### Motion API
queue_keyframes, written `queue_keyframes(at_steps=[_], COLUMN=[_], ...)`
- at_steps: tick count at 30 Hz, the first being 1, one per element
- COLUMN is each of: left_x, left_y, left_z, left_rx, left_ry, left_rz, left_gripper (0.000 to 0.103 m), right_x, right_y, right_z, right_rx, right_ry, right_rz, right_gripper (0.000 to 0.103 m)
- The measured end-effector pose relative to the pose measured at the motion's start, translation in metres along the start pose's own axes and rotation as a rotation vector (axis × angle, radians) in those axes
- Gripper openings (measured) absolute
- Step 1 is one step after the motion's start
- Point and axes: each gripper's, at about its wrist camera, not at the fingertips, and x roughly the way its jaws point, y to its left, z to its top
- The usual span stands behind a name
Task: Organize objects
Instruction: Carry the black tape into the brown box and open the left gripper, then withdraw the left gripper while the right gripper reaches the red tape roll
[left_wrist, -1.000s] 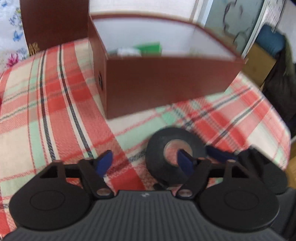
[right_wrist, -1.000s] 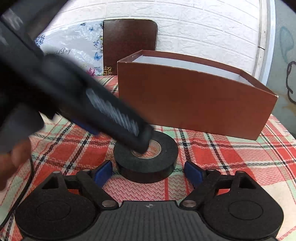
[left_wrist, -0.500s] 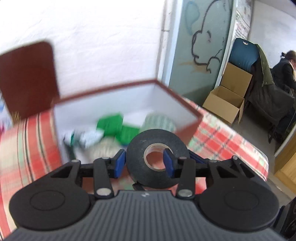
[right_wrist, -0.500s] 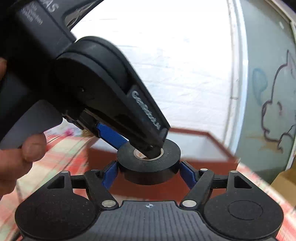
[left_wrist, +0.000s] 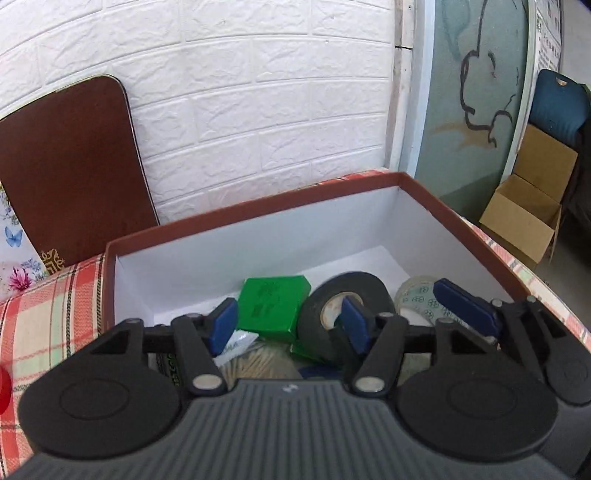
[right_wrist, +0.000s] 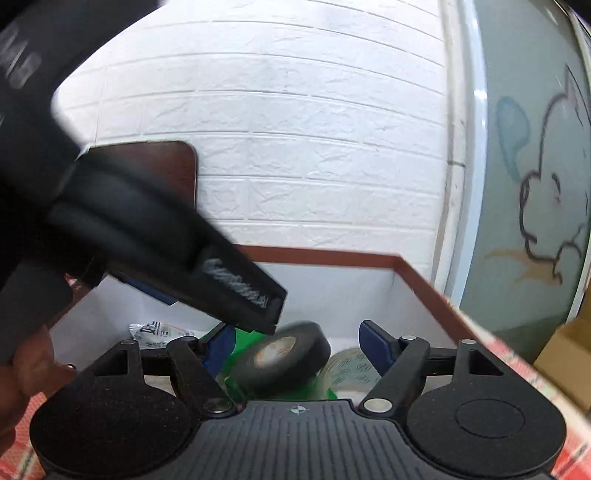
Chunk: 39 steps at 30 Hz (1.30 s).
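Note:
A black tape roll (left_wrist: 345, 306) leans on a green box (left_wrist: 271, 306) inside the brown box with white walls (left_wrist: 258, 210). My left gripper (left_wrist: 288, 325) hangs over the box. Its jaws are opening and nothing is pressed between the pads; the right pad stands in front of the roll's hole. In the right wrist view the black tape roll (right_wrist: 284, 354) is tilted and blurred between the pads of my right gripper (right_wrist: 297, 347), which is open and clear of it. One left finger (right_wrist: 240, 291) ends just above the roll.
The box also holds a clear tape roll (left_wrist: 417, 295), a white packet (left_wrist: 236, 339) and a beige bundle (left_wrist: 262, 362). Its brown lid (left_wrist: 74, 166) leans on the white brick wall. A plaid cloth (left_wrist: 48, 314) covers the table. On the floor to the right stands a cardboard box (left_wrist: 524, 218).
Both grippers lifted the black roll off the plaid cloth and carried it over the box. The roll has left their pads and dropped inside. The left jaws stand wider than half a second ago.

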Motion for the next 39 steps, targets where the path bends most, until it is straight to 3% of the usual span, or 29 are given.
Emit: queue_keyframes(at_steps=[12,15,22,24,27,39], left_x=[-0.051,-0.061,-0.083,-0.094,-0.107,-0.104], left_y=[-0.015,-0.010,0.012,0.015,0.017,0.086], left_z=[-0.017,-0.028,-0.063,-0.073,-0.088,-0.149], left_rx=[0.037,0.024,-0.022,-0.013,0.019,-0.125], left_ry=[-0.031,-0.016,0.010,-0.013,-0.030,0.112], left_rz=[0.045,0.071,0.107,0.081,0.150,0.239], left_gripper=[0.071,0.071,0.071,0.072,0.077,0.078], right_x=[-0.054,-0.088,-0.108,-0.112,-0.125,-0.134], right_y=[0.000,0.003,0.022,0.033,0.055,0.104], right_z=[-0.008,-0.024,-0.040,-0.046,-0.055,-0.067], right_rx=[0.019,0.036,0.057,0.062,0.042,-0.041], right_ry=[-0.074,-0.070,0.042,0.083,0.117,0.220], right_rz=[-0.033,-0.026,0.048,0.078,0.116,0.211], right_gripper=[0.074,0.074,0.075,0.075,0.075,0.077])
